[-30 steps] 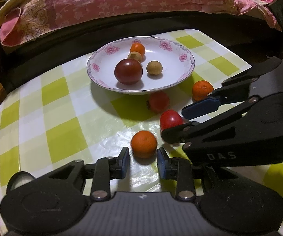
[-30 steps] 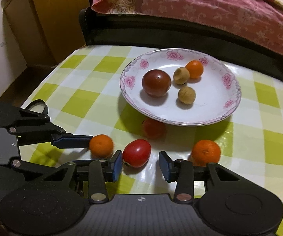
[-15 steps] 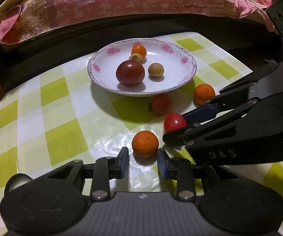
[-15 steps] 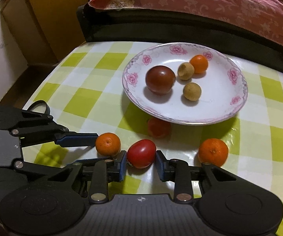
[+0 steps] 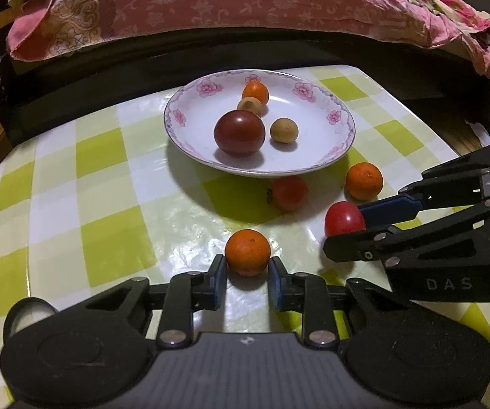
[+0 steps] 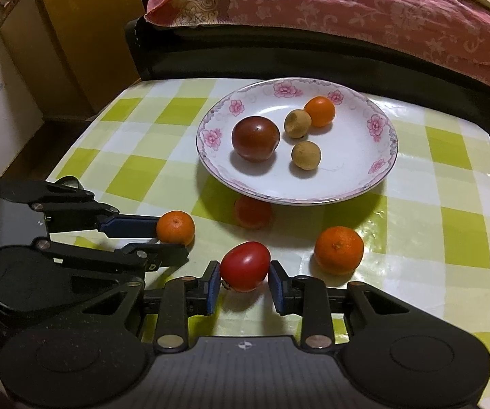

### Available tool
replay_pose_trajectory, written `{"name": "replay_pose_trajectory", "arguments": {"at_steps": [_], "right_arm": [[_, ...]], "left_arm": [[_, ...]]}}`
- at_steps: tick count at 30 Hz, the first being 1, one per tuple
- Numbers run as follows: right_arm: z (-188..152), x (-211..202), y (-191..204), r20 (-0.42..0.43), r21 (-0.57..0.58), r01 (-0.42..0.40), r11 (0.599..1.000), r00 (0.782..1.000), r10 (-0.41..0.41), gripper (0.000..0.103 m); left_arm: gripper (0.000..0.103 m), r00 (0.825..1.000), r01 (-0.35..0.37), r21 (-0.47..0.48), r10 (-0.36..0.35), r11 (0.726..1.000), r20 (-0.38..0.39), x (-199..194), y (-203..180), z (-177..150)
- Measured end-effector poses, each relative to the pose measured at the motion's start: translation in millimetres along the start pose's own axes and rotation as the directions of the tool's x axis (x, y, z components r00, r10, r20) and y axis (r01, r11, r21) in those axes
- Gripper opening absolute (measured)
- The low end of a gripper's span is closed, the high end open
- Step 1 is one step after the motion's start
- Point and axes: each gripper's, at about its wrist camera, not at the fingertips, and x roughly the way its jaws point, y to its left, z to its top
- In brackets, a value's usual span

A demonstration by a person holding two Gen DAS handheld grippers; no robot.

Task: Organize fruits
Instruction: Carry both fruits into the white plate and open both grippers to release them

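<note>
Checked tablecloth, tangerine between left fingers, tomato between right fingers

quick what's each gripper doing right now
Left gripper: closed on the tangerine.
Right gripper: closed on the red tomato.

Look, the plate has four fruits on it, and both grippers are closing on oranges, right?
Not quite. The plate does hold four fruits, but only the left gripper is around an orange. The right wrist view shows the right gripper around a red tomato instead.
</note>
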Motion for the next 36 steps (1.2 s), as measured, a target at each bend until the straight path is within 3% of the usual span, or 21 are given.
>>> {"name": "replay_pose_trajectory", "arguments": {"at_steps": [20, 36], "right_arm": [[26, -15, -12, 0.11, 0.04, 0.047, 0.998, 0.993, -0.052, 0.026], [39, 5, -26, 0.119, 0.066, 0.105, 0.992, 0.987, -0.112, 0.027]], "left_arm": [[0.035, 0.995, -0.005, -0.035, 0.009, 0.999, 0.103, -11, 5, 43], [0.035, 0.994, -0.039, -0.033, 0.042, 0.999, 0.104, 9, 4, 59]]}}
